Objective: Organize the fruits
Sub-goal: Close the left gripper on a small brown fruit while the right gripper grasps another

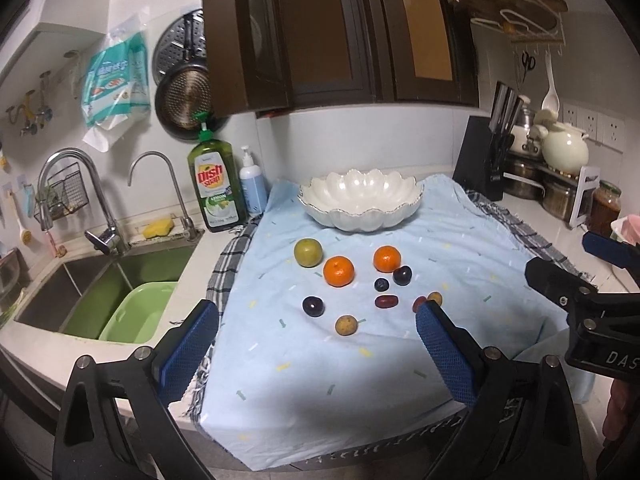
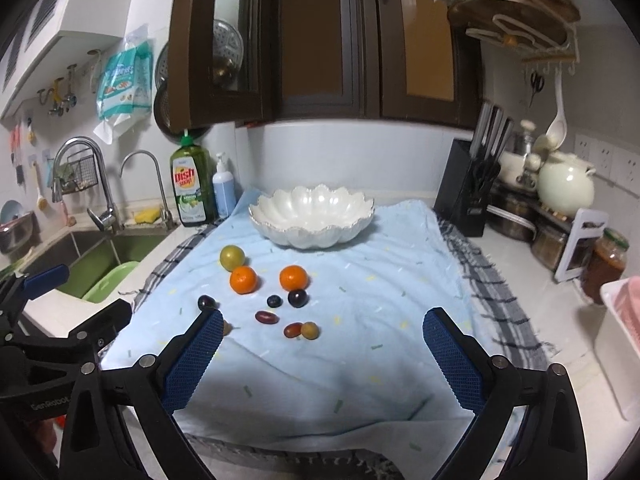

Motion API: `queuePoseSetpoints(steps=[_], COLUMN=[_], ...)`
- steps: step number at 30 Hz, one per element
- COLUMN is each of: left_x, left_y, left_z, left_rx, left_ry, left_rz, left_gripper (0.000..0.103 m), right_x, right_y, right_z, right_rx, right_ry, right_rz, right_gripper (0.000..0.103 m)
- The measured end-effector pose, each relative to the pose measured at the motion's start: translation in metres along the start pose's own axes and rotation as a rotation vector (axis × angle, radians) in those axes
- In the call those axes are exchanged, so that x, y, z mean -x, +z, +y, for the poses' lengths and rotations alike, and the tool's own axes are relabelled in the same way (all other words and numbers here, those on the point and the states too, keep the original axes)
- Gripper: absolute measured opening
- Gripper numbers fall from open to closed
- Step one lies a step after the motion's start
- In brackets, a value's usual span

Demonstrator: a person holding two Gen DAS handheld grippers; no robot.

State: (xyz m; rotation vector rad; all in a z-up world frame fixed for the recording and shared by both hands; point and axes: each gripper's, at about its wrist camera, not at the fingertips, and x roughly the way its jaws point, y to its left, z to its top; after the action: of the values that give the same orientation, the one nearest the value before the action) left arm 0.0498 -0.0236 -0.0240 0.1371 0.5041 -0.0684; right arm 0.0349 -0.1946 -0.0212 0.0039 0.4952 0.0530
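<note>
A white scalloped bowl [image 1: 362, 200] [image 2: 312, 216] stands empty at the back of a light blue cloth [image 1: 360, 360]. In front of it lie a green fruit [image 1: 308, 253], two oranges [image 1: 339, 271] [image 1: 387, 259], dark plums [image 1: 313, 306] [image 1: 402, 275], a blueberry [image 1: 381, 284], a red date [image 1: 386, 301] and small tan fruits [image 1: 346, 325]. My left gripper [image 1: 316, 326] hangs open above the cloth's near half, nothing between its blue pads. My right gripper [image 2: 323, 330] is open too, to the right of the fruit, holding nothing.
A sink [image 1: 104, 292] with a green basin [image 1: 136, 312] and taps lies left. Dish soap [image 1: 218, 184] and a pump bottle [image 1: 252, 188] stand behind the cloth. A knife block [image 1: 486, 156], pots, a cream jar and a sauce jar [image 2: 604, 268] crowd the right counter. Dark cabinets hang overhead.
</note>
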Motion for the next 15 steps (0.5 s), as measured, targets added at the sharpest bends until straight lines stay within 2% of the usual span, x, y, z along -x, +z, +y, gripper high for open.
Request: queuePoseSetpoints(steps=[4, 15], left_x=[-0.025, -0.096], left_y=[0.001, -0.009], left_z=[-0.003, -0.013], left_rx=[-0.014, -0.05], left_ry=[-0.012, -0.047], left_rz=[0.043, 0.181], left_gripper=[0.092, 0.077], right_x=[-0.027, -0.107], right_y=[-0.001, -0.013], right_z=[-0.003, -0.006], right_rx=[-0.009, -0.028], right_ry=[0.012, 0.081], right_rz=[0.049, 0.213], right_gripper=[0.095, 0.074])
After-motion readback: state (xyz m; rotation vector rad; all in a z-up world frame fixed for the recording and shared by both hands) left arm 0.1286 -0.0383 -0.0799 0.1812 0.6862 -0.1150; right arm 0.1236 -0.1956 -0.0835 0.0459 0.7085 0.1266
